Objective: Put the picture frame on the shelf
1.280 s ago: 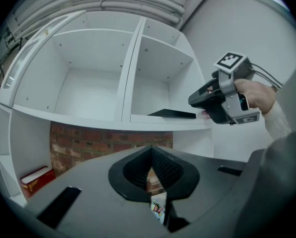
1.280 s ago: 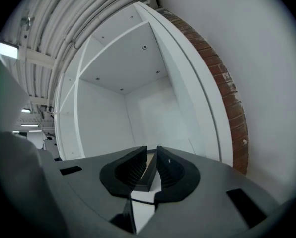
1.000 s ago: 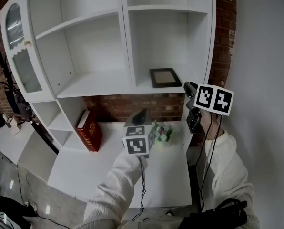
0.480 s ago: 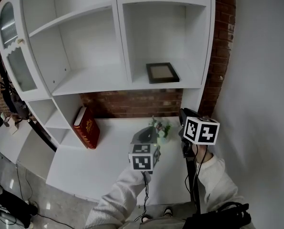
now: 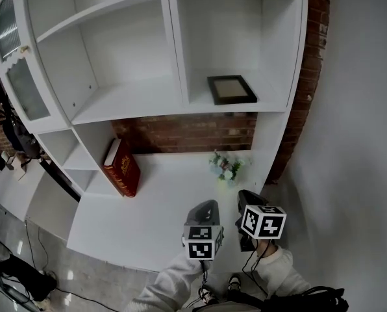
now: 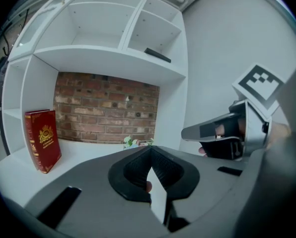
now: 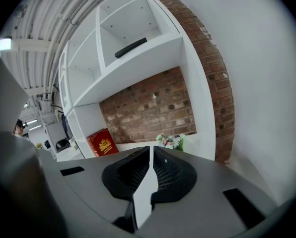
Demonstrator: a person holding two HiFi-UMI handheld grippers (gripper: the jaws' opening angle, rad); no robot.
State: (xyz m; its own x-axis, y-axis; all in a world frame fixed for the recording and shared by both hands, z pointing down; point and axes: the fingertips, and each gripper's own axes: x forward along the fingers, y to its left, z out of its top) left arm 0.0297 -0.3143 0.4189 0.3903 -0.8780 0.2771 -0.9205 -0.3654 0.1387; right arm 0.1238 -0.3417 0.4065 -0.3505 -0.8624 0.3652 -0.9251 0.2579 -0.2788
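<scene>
The picture frame (image 5: 231, 89) lies flat in the right compartment of the shelf (image 5: 135, 103), well above and ahead of both tools; the right gripper (image 5: 247, 199) is slightly nearer than the left gripper (image 5: 205, 207), and both have their jaws together, holding nothing.

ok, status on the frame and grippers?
Left gripper shut, empty. Right gripper shut, empty. Picture frame lying flat on shelf. Nothing in the way.
</scene>
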